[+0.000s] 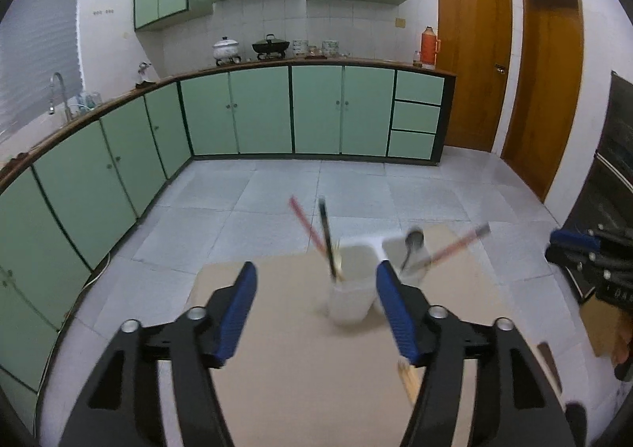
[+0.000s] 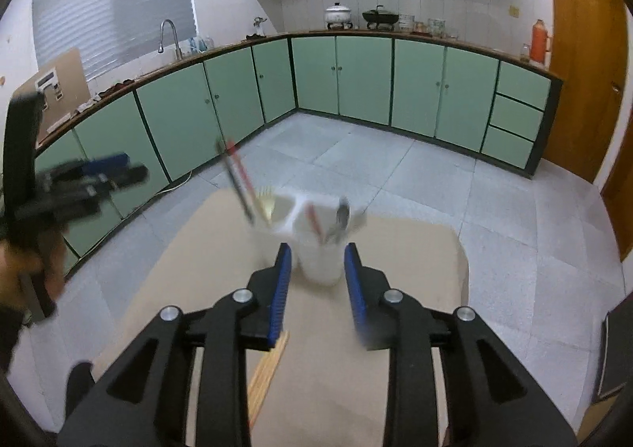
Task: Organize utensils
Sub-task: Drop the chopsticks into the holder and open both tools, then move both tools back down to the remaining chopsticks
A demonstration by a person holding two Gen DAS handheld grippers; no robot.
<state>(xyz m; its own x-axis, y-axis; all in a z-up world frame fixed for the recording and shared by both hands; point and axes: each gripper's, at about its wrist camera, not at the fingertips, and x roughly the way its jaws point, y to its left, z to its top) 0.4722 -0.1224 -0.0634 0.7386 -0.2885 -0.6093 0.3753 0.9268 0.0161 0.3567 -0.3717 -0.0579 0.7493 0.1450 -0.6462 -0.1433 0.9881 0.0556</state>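
Both tongs spread and empty: left gripper [image 1: 314, 281] wide, right gripper [image 2: 318, 263] narrower, each aimed at the white two-compartment holder [image 1: 356, 281] at the table's [image 1: 277, 387] far edge, probably readying for the loose wooden chopsticks [image 2: 269, 372] lying near.

your left gripper [image 1: 314, 277] points forward and down, its blue-padded jaws standing wide apart with nothing pinched between them. the pads [image 1: 237, 308] show clear along their inner faces. your right gripper [image 2: 318, 261] tilts down the same way, its jaws parted more narrowly, nothing gripped; one blue pad [image 2: 281, 288] looks sharp, the other blurred. in the right wrist view the left gripper shows at the far left, blurred, with your hand [image 2: 23, 269] wrapped round its handle. in the left wrist view the right gripper sits at the right edge, also blurred.
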